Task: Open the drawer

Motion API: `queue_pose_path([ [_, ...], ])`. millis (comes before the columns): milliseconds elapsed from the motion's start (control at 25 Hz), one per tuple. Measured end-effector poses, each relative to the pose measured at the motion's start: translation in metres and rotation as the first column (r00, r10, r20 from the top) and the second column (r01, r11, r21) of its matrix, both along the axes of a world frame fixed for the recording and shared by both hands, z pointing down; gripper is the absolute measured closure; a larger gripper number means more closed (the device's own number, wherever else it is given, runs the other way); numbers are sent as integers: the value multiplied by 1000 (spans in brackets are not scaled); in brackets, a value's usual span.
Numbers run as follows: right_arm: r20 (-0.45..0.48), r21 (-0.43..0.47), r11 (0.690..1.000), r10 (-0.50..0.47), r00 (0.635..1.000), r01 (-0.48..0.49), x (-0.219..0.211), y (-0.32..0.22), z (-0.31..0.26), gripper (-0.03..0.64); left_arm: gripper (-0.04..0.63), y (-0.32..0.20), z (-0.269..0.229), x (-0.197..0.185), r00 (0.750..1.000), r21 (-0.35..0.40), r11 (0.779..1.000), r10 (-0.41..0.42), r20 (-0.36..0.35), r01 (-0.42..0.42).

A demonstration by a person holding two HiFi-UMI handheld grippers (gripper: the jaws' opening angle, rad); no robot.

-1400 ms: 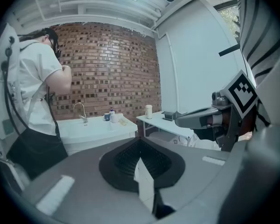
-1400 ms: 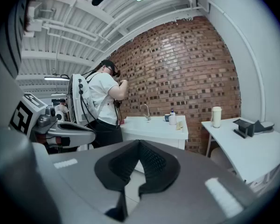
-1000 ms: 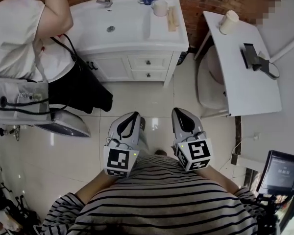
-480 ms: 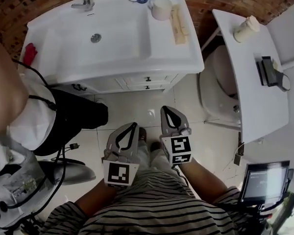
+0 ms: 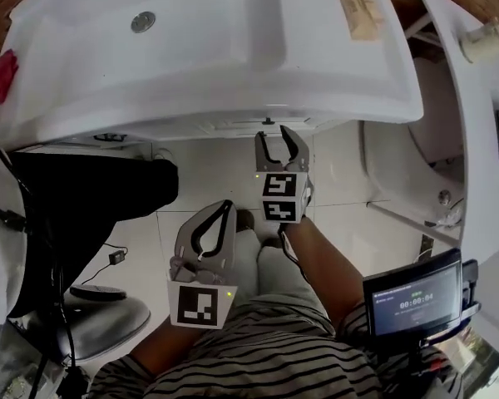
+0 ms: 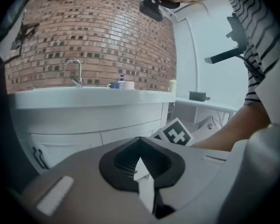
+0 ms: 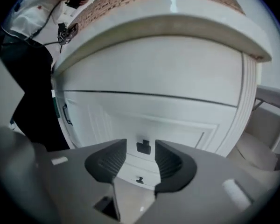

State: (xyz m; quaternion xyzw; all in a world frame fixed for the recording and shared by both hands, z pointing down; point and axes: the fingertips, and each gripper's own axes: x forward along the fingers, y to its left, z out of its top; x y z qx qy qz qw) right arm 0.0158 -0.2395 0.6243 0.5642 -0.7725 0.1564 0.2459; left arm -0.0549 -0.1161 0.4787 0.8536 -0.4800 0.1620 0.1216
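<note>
The white vanity (image 5: 233, 65) fills the top of the head view; its drawers hide under the counter's edge, with only a dark knob (image 5: 269, 121) showing. In the right gripper view the upper drawer (image 7: 177, 134) carries a dark square knob (image 7: 143, 147), and the lower drawer's knob (image 7: 140, 179) sits beneath it. My right gripper (image 5: 281, 136) points at the upper drawer front, its jaws opening; the knob shows in the gap (image 7: 141, 155), untouched by the pads. My left gripper (image 5: 222, 209) hangs lower and further back over my legs, shut and empty (image 6: 141, 139).
A person in a white top and black trousers (image 5: 83, 198) stands at the vanity's left. A toilet (image 5: 399, 169) and a white side table (image 5: 482, 106) stand at the right. A small screen (image 5: 412, 302) is by my right elbow. A wooden piece (image 5: 356, 7) lies on the counter.
The view has closed in on the vanity. Both grippers sank and moved toward it, the right one further, up to the drawer front. The right jaws went from shut to open.
</note>
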Motion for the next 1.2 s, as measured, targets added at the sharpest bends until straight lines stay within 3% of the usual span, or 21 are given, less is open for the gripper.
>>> queue_pose_path([
  [200, -27, -15, 998, 60, 998, -61, -2, -26, 34, 438, 580, -2, 30, -18, 999, -22, 999, -47, 8, 47],
  [320, -48, -12, 996, 83, 995, -83, 1, -25, 33, 480, 580, 3, 29, -27, 997, -27, 997, -69, 18, 69],
  [600, -21, -76, 994, 77, 997, -79, 1, -11, 34, 491, 580, 16, 13, -27, 998, -23, 998, -51, 38, 51],
  [1200, -22, -247, 969, 1, 1000, -7, 0, 161, 43, 494, 580, 84, -23, -4, 997, -42, 999, 21, 69, -18],
])
